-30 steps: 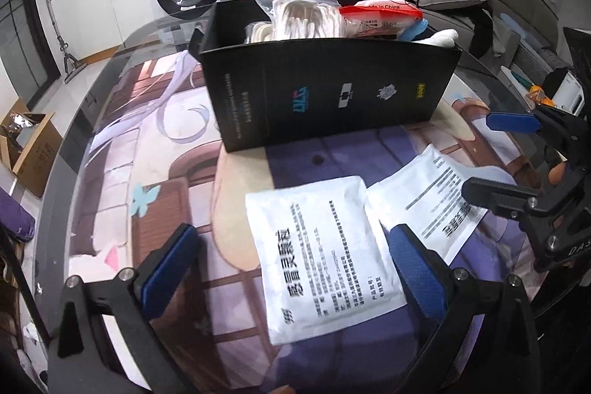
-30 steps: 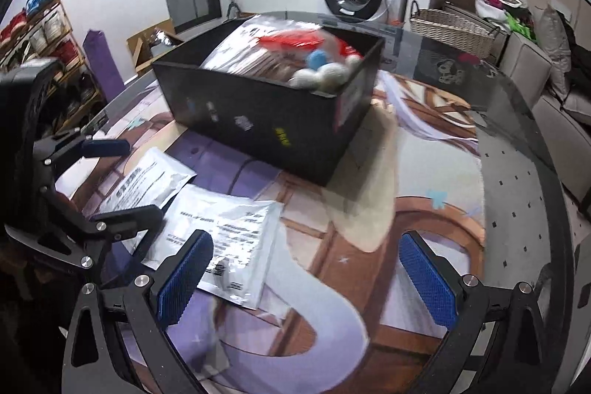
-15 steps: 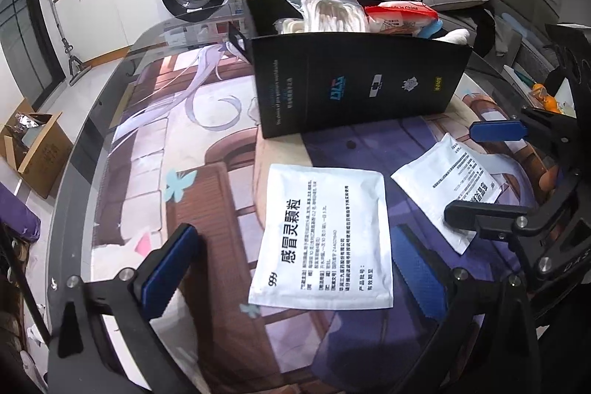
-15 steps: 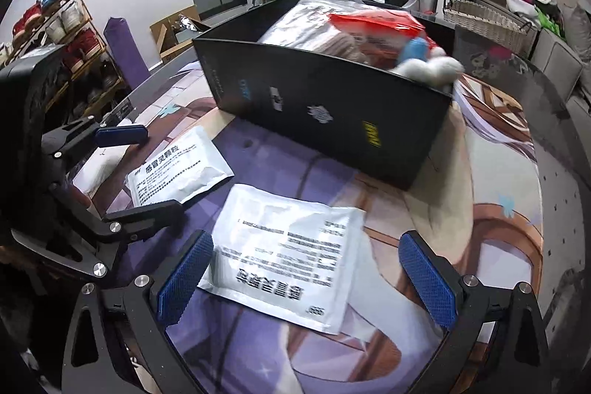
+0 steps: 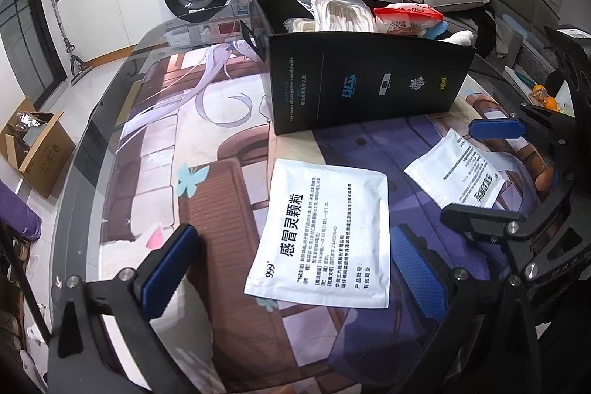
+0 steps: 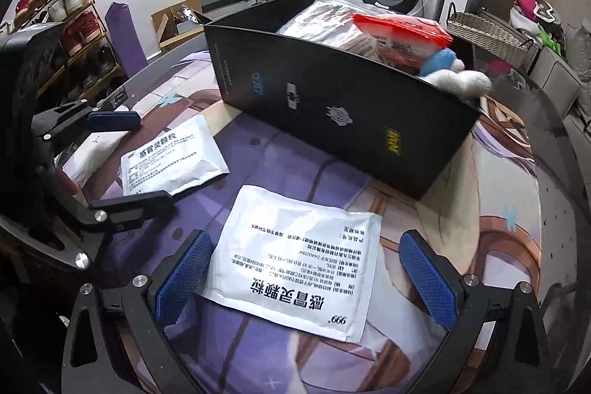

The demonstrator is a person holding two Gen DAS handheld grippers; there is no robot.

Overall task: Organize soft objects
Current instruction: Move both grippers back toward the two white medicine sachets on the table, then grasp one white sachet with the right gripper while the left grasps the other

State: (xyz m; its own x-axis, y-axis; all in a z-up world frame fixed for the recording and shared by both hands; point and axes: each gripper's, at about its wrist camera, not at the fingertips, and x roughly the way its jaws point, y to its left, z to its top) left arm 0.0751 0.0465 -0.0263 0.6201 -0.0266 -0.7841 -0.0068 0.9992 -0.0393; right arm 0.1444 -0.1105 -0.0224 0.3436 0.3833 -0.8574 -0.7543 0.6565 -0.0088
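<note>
Left wrist view: left gripper (image 5: 295,268) open, empty, over a white sachet (image 5: 325,231) lying flat on the printed mat (image 5: 221,216); long axis runs toward the black box (image 5: 369,87).

Right wrist view: right gripper (image 6: 303,276) open, empty, straddling another sachet (image 6: 299,261); its long axis lies crosswise.

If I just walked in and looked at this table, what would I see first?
Probably the big black box in the middle of the table, stuffed so full that a red packet and a white fluffy toy poke out on top. Next, two white sachets lying flat in front of it, one before the open left gripper, one before the open right gripper.
</note>
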